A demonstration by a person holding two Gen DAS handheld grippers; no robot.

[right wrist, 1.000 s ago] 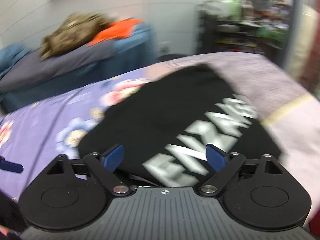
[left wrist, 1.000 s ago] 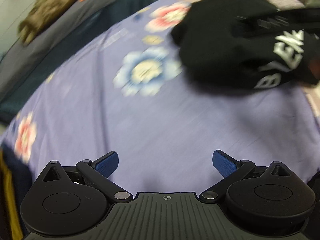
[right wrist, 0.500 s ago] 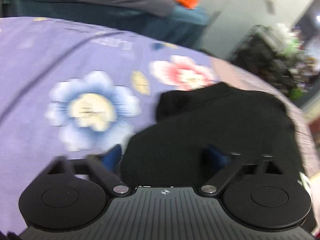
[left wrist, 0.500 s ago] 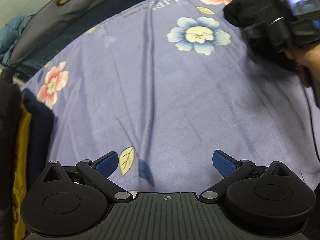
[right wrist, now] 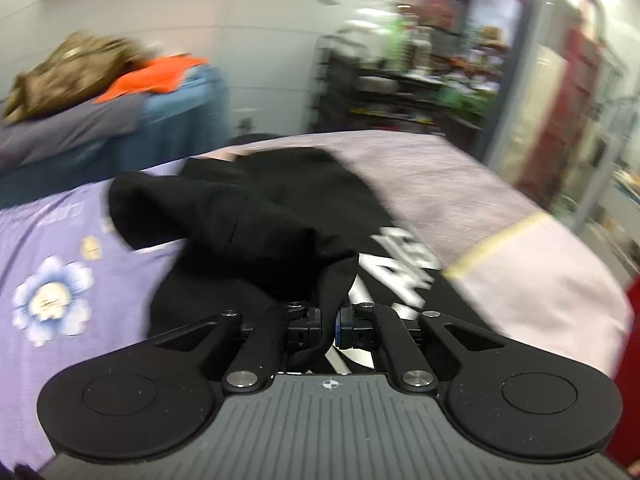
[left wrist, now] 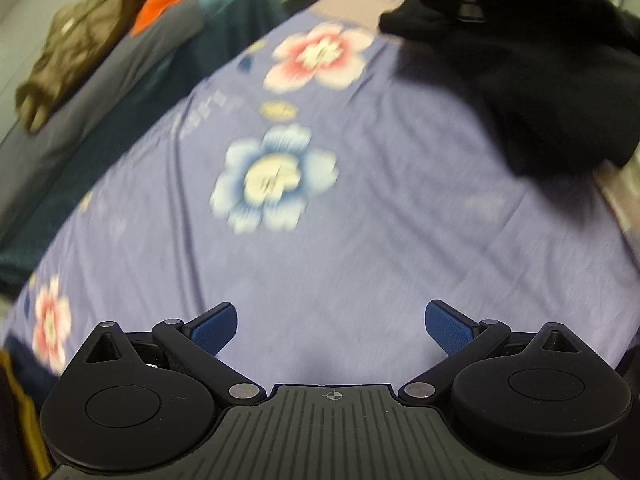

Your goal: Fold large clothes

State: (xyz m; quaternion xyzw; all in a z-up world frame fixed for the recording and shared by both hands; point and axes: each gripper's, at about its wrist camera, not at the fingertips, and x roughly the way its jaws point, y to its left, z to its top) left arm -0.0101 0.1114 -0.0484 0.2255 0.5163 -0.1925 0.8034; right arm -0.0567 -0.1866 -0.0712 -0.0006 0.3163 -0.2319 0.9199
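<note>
A black garment with white lettering [right wrist: 272, 220] lies bunched on the purple floral bedsheet [left wrist: 360, 220]. In the left wrist view the garment [left wrist: 540, 68] hangs at the upper right, partly lifted off the sheet. My right gripper [right wrist: 330, 326] is shut on a fold of the black garment and holds it up. My left gripper [left wrist: 330, 324] is open and empty, low over bare sheet, well short of the garment.
A pile of clothes, brown [right wrist: 68, 72] and orange [right wrist: 156, 76], lies on a grey and blue surface beyond the bed. A pale pink cover [right wrist: 480, 200] spans the right side of the bed. Cluttered shelves [right wrist: 400, 76] stand behind.
My right gripper has shut on the black garment and lifted a fold of it. My left gripper, still open, has swung back toward the garment.
</note>
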